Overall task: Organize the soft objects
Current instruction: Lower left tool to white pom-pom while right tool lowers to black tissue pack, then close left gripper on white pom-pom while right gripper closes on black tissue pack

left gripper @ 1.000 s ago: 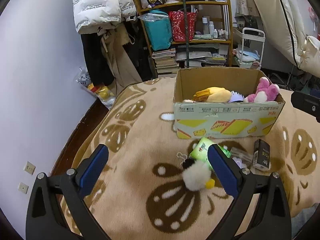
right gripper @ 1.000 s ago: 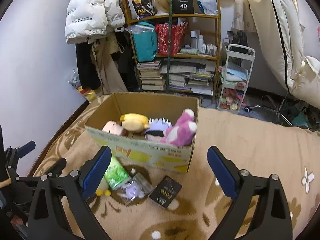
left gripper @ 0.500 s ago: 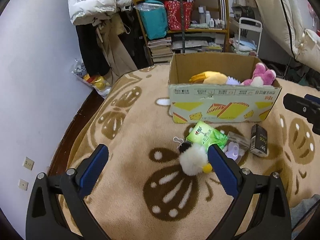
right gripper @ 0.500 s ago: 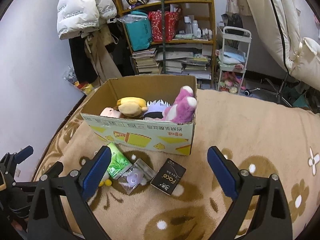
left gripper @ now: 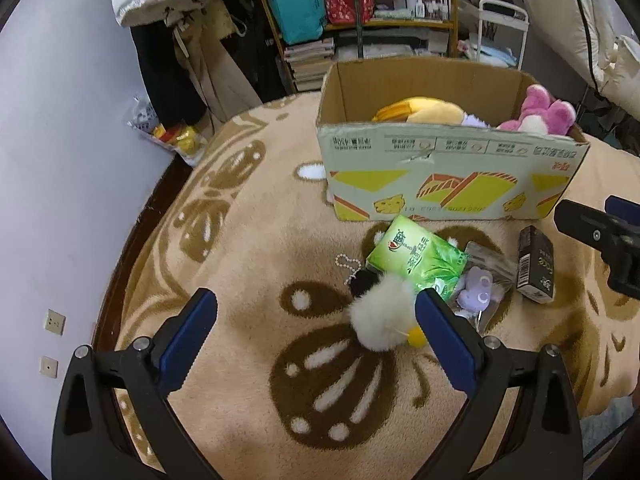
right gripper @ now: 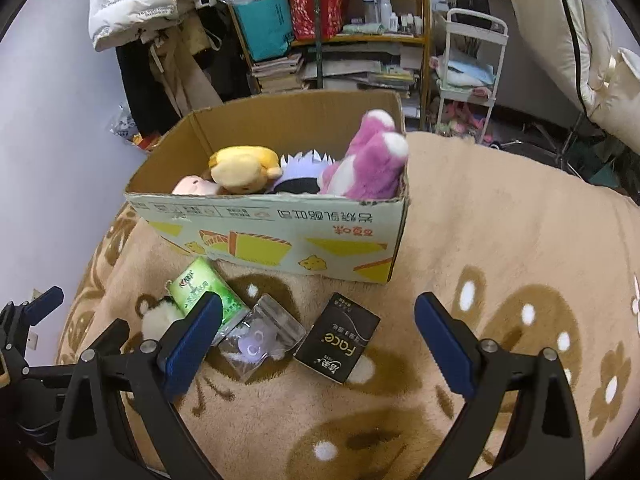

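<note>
Landmark is the cardboard box (right gripper: 276, 236) on the brown patterned blanket (right gripper: 500, 240).

Inside it, left to right: small pink plush (right gripper: 194, 186), yellow plush (right gripper: 244, 168), a purple-and-black spiky plush (right gripper: 298, 176), big pink plush (right gripper: 366, 168). So four soft toys look already sorted.

Left out, all in front of the box, left to right: white fluffy keychain plush (left gripper: 382, 320) with bead chain, green tissue pack (left gripper: 416, 258) just beside and touching it, clear bag with a purple item (right gripper: 256, 338), black Face pack (right gripper: 338, 338).

Left gripper (left gripper: 316, 334) fingers wide apart, holding nothing, low in front of the box with the white fluffy plush just inside its right finger. Right gripper (right gripper: 318, 338) fingers wide apart too, empty, hovering over the bag and black pack.

Judgement: roughly half done; fluffy plush looks next, the rest still to box.
</note>
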`<state>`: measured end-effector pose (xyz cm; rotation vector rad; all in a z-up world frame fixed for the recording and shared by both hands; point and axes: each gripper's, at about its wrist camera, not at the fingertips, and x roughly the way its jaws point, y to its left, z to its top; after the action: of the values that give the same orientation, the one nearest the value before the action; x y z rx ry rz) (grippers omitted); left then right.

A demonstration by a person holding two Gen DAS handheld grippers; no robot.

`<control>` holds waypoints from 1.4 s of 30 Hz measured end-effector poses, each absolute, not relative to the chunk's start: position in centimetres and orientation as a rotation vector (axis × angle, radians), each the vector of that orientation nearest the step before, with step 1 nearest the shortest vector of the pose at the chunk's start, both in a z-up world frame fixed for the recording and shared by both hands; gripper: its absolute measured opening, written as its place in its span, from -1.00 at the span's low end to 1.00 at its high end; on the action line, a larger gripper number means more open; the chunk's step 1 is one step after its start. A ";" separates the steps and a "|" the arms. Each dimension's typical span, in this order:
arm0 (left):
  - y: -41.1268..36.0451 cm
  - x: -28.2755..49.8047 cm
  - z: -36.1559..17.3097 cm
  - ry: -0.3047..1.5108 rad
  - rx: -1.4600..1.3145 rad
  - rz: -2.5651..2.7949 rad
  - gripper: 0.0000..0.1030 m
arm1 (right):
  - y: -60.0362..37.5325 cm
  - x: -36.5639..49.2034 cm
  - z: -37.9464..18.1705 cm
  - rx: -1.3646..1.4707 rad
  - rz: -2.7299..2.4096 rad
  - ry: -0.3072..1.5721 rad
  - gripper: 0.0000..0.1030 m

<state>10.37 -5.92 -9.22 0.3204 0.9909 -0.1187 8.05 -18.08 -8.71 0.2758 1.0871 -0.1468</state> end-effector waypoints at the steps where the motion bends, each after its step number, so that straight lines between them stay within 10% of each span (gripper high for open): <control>1: -6.1 10.7 -9.6 1.003 0.324 -0.119 0.91 | -18.1 8.2 -8.9 0.270 -0.147 1.095 0.96; 27: -7.5 14.0 -16.5 1.222 0.406 -0.110 0.91 | -19.6 10.0 -15.7 0.390 -0.247 1.320 0.93; 35: -7.3 14.2 -16.9 1.227 0.362 -0.127 0.86 | -19.2 9.8 -17.1 0.416 -0.201 1.371 0.33; 42: -7.2 14.3 -17.2 1.252 0.299 -0.183 0.33 | -19.3 9.4 -17.4 0.405 -0.203 1.373 0.13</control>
<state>14.29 -7.21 -17.16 0.2994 1.2522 -0.1830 9.42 -19.33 -17.42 0.4051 1.3729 -0.2029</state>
